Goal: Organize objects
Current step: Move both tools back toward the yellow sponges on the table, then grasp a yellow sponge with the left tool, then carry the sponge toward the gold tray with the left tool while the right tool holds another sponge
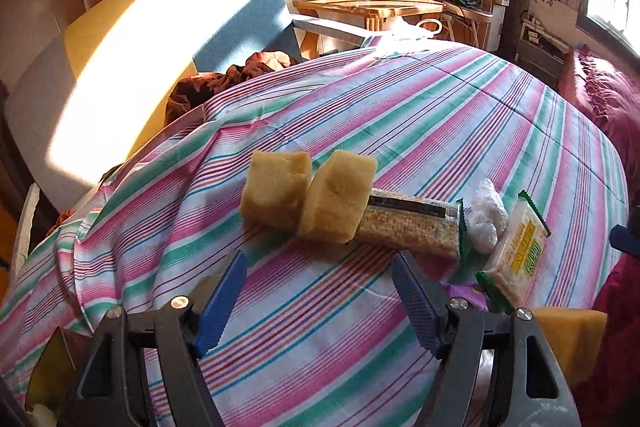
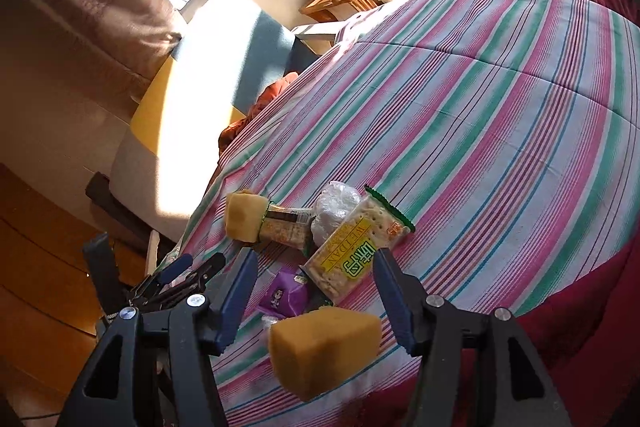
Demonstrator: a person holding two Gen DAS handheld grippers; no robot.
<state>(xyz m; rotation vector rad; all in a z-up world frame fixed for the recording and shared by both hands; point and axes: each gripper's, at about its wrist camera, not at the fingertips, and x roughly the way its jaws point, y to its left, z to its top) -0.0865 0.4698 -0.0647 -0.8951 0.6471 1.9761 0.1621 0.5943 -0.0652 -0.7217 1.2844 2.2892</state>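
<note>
Two yellow sponge blocks [image 1: 276, 193] [image 1: 338, 203] lie side by side on the striped bedspread [image 1: 400, 115], the right one leaning on a long cracker pack [image 1: 412, 227]. A crumpled white plastic bag [image 1: 486, 215] and a yellow-labelled cracker pack [image 1: 516, 251] lie to the right. My left gripper [image 1: 320, 263] is open and empty, just short of the sponges. My right gripper [image 2: 316, 259] is open; a third sponge block [image 2: 324, 351] lies between its fingers, not clamped. In the right wrist view the yellow cracker pack [image 2: 356, 255], a purple packet [image 2: 284, 295], the bag [image 2: 334, 207] and one sponge [image 2: 244, 215] lie ahead.
The bedspread [image 2: 480, 107] covers a bed with a red blanket [image 2: 580, 287] at its right edge. A yellow and blue headboard [image 1: 140, 67] is to the left. A wooden side table [image 1: 368, 7] with a box stands behind the bed. The left gripper [image 2: 176, 275] shows at lower left.
</note>
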